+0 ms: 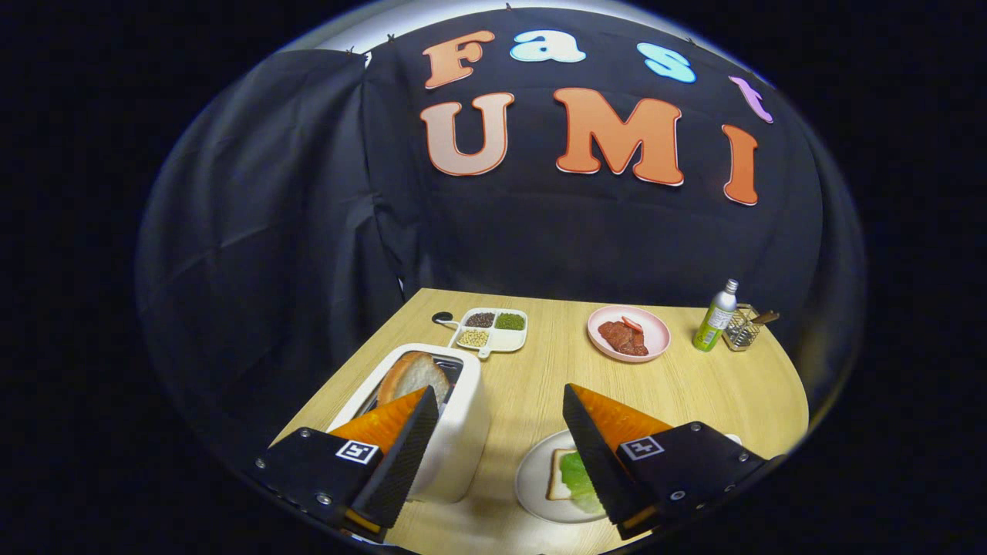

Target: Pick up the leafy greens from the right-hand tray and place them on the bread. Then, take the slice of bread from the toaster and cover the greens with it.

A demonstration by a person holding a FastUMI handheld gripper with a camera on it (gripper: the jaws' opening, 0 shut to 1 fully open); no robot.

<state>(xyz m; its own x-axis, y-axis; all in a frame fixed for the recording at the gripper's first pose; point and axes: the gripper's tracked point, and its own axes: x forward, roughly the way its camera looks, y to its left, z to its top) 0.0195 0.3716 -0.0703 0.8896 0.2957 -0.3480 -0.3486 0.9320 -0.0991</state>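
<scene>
Your hand-held gripper hangs above the tabletop with its fingers spread wide and nothing between them. Under the right finger sits a white plate carrying a slice of bread with the leafy greens already lying on it, so the first half of your job looks finished. Beside the left finger stands the white toaster, and the second slice of bread pokes up from its slot, pale in the crumb with a browned crust; that one has yet to be lifted out and laid over the greens. Farther off are a divided dish of beans, a pink plate of meat, a bottle and a wire holder.
</scene>
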